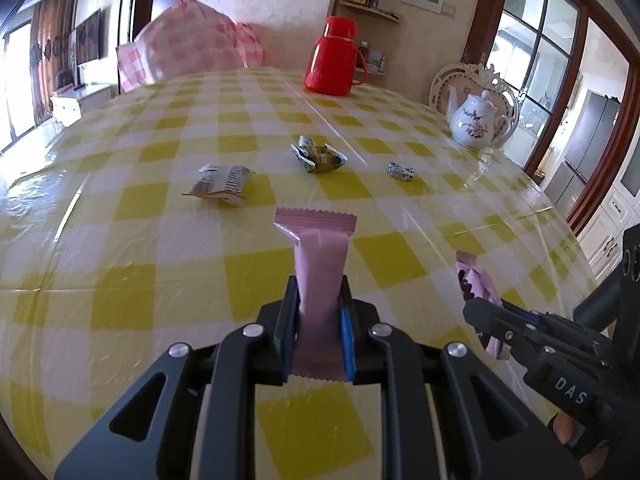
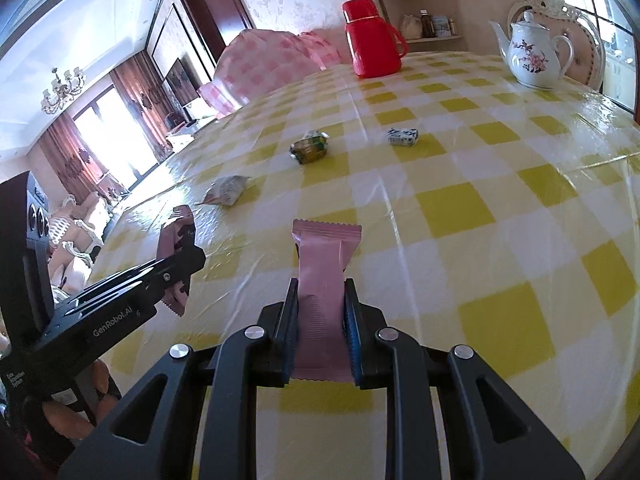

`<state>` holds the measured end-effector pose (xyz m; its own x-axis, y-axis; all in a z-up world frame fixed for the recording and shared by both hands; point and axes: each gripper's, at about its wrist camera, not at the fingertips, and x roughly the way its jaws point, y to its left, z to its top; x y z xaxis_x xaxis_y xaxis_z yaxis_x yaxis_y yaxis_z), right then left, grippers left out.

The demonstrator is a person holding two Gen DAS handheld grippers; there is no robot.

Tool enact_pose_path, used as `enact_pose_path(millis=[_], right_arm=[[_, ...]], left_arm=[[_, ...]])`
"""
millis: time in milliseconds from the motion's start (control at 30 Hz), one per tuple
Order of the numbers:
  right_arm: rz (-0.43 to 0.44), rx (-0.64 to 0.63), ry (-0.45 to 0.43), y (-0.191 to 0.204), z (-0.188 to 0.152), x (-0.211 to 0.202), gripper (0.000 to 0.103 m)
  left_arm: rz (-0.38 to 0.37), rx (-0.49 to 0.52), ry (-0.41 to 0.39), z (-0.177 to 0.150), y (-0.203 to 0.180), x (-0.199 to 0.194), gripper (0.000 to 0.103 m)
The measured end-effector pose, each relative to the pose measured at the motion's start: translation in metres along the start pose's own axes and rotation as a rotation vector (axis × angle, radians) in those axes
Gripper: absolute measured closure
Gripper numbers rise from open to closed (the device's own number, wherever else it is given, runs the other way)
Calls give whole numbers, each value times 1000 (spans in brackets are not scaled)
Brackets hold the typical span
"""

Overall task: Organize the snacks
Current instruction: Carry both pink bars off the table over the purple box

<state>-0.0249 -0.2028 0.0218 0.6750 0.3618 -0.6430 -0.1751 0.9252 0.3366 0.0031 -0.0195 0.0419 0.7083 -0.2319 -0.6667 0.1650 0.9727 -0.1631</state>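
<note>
Left gripper: jaws closed on a pink foil snack bar with crimped ends. The bar's long axis runs straight forward between the pads, its far end projecting beyond them and clear of the table.

Right gripper: jaws likewise closed on a second pink foil snack bar, held the same way, long axis forward. The two grippers sit side by side above the near part of the yellow-and-white checked plastic tablecloth.

Ahead, three loose snacks lie in a rough row across the cloth: a white-and-orange crumpled packet on the left, a green-and-white wrapped sweet in the middle, and a small blue-and-white wrapped sweet on the right. The left gripper is judged nearer the packet, the right nearer the blue-and-white sweet.

Beyond them stand a red plastic flask and a white floral china teapot.

No tray or container for the snacks is visible, so the destination cannot be determined. Printing on the wrappers is illegible.
</note>
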Motion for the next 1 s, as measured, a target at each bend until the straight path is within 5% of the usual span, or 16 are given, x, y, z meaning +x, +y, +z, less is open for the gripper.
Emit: enact_pose_path(millis=[433,1000], right_arm=[[111,-16,10,49,-43,-22,82],[175,-197,69,152,-81,-23,82]], left_arm=[[25,82,-25,-51,3,-54,84],[101,24,-57,-99,85,-130,84]])
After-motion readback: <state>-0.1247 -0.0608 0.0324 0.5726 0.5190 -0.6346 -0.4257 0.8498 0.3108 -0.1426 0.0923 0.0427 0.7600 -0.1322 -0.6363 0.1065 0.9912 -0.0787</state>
